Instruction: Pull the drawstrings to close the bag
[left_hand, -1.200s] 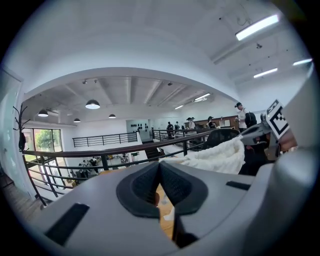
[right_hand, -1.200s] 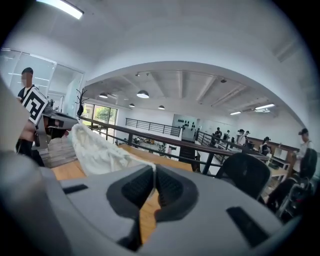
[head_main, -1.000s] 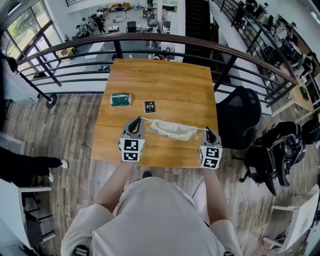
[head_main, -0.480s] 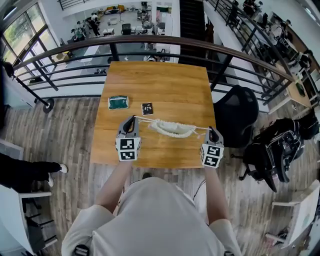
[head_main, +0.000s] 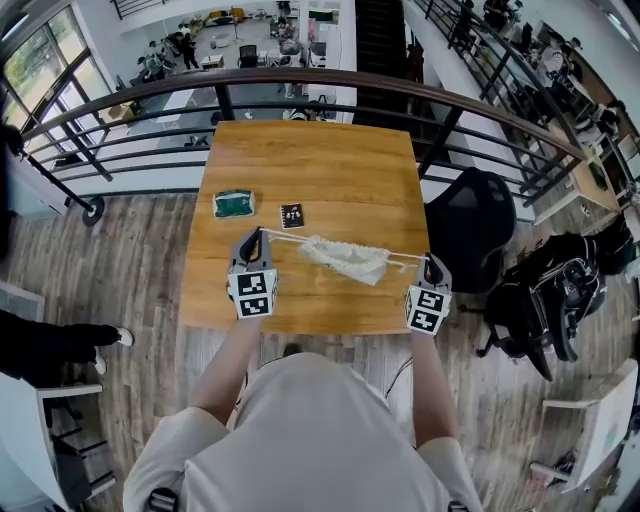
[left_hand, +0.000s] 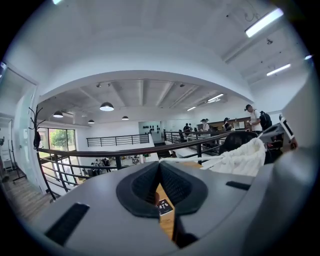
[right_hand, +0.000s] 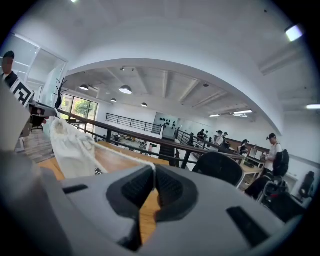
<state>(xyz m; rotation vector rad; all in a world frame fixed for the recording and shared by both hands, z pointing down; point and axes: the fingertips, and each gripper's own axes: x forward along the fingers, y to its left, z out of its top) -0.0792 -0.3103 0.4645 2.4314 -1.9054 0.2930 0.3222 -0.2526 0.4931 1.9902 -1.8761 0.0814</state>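
The white cloth bag (head_main: 345, 258) lay on the wooden table (head_main: 300, 150), near the edge closest to the person and between the two grippers. Its long side ran from left to right across the table. It was a little slanted, so its left end sat a bit farther from the person than its right end. The cloth looked bunched up and wrinkly along the top.

A string came out of each end of the bag, in line with its long side. The left drawstring (head_main: 285, 238) ran straight to the left gripper (head_main: 254, 236). The right drawstring (head_main: 408, 261) ran straight to the right gripper (head_main: 432, 262). Both strings looked pulled tight.

In the left gripper view, the left gripper (left_hand: 160, 165) had its jaws pressed together at the tips, pinching the left drawstring (left_hand: 182, 162). The string led off to the right to the bag (left_hand: 242, 157). In the right gripper view, the right gripper (right_hand: 153, 170) also had its jaws squeezed together, on the right drawstring (right_hand: 117, 154). That string led off to the left to the bag (right_hand: 70, 147).

Farther back on the table lay a green thing (head_main: 233, 204) and a small black card (head_main: 292, 215), well apart from the bag. A dark railing (head_main: 300, 82) curved behind the table. A black chair (head_main: 472, 228) stood at the right side.
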